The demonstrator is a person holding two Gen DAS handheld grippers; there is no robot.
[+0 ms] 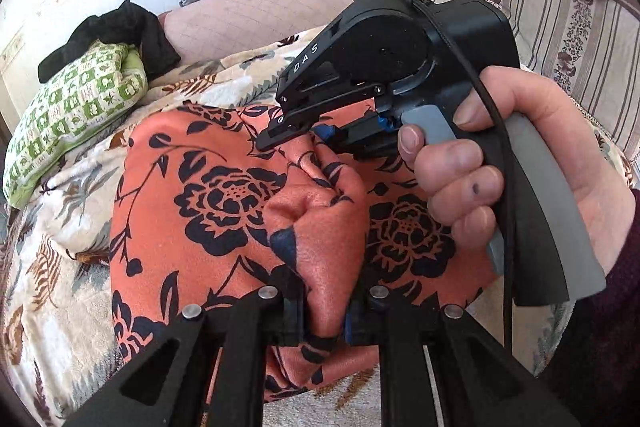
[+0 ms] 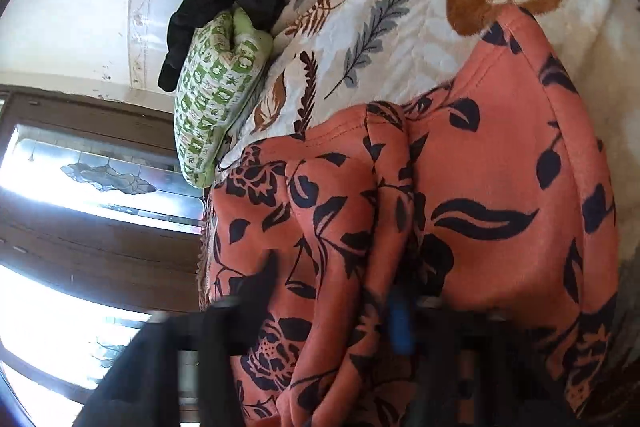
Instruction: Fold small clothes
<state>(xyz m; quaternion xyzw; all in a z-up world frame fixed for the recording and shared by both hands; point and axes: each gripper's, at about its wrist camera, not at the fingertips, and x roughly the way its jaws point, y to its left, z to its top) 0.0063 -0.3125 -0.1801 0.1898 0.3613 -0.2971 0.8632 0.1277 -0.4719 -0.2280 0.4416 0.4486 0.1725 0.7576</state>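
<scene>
Leaf-print blanket (image 1: 68,227) carries the orange floral garment (image 1: 224,195), left gripper (image 1: 324,323) clamped on a bunched ridge, right gripper (image 1: 304,137) pinched on a crease further up; risk: thick slippery fabric slides out and the fold collapses crooked.

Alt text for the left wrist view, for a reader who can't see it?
The left gripper pinches a ridge of an orange floral garment lying on a leaf-print blanket. Across from it, a hand holds the right gripper down on the same garment.
</scene>
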